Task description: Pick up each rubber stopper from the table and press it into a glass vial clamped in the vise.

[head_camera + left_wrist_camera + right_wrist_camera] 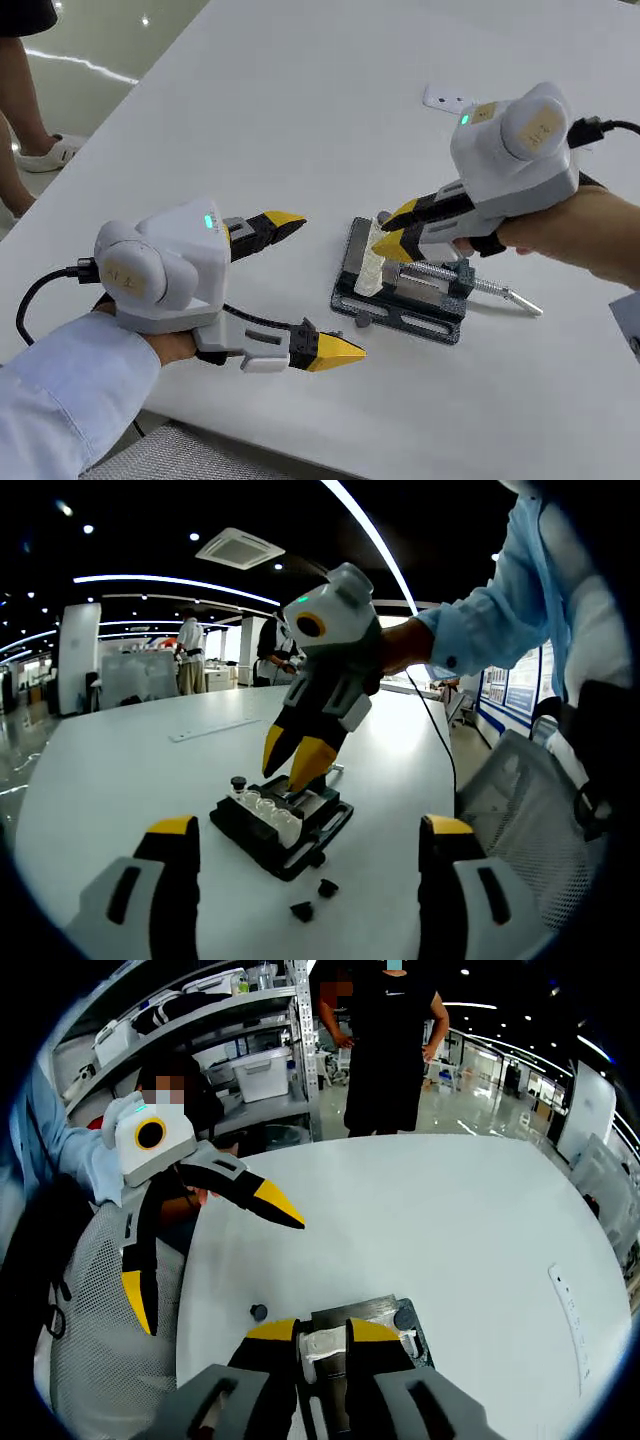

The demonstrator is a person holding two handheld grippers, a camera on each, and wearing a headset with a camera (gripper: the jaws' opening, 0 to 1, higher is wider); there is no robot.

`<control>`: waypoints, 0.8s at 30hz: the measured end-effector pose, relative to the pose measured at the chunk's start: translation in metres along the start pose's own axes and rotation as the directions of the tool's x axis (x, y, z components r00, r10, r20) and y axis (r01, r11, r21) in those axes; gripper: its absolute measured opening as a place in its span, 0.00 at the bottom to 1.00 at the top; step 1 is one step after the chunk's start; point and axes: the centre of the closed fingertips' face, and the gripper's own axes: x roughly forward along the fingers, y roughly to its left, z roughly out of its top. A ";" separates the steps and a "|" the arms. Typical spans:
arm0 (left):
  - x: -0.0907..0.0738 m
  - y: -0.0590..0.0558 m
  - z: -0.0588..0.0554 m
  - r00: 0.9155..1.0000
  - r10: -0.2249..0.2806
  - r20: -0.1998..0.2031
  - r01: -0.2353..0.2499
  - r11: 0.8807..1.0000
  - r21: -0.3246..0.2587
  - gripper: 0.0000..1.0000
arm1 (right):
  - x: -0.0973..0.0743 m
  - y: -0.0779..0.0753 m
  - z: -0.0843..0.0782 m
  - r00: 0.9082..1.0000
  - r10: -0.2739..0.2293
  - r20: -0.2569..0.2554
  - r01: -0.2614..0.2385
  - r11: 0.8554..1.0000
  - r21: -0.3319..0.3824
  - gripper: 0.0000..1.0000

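A black vise (400,300) stands mid-table and clamps a row of clear glass vials (370,268). The vial at the far end carries a dark stopper (238,783). My right gripper (394,230) hovers right over the vials (322,1345), its jaws nearly together and nothing visible between them. My left gripper (312,285) is held wide open just left of the vise, empty. Two loose dark stoppers (327,887) lie on the table in front of the vise (285,830), between it and my left gripper (308,835). One stopper (259,1311) lies beside the vise (360,1315).
The vise's screw handle (500,292) sticks out to the right. A small white plate (445,98) lies farther back on the white table (280,90). The table's near edge and a mesh chair (170,455) are close to my left hand. People stand beyond the table (385,1050).
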 end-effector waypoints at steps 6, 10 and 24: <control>-0.002 -0.002 0.001 1.000 0.003 0.001 -0.003 1.000 -0.003 0.88 | 0.002 0.017 -0.011 1.000 0.008 0.027 -0.008 1.000 0.029 0.21; -0.002 -0.004 0.003 1.000 0.003 0.003 -0.003 1.000 -0.003 0.89 | 0.004 0.027 -0.020 0.999 0.008 0.033 -0.009 0.999 0.045 0.22; -0.008 -0.010 0.004 1.000 0.005 0.003 -0.005 1.000 -0.002 0.88 | 0.025 0.037 -0.052 0.989 -0.038 -0.146 0.017 0.990 -0.142 0.15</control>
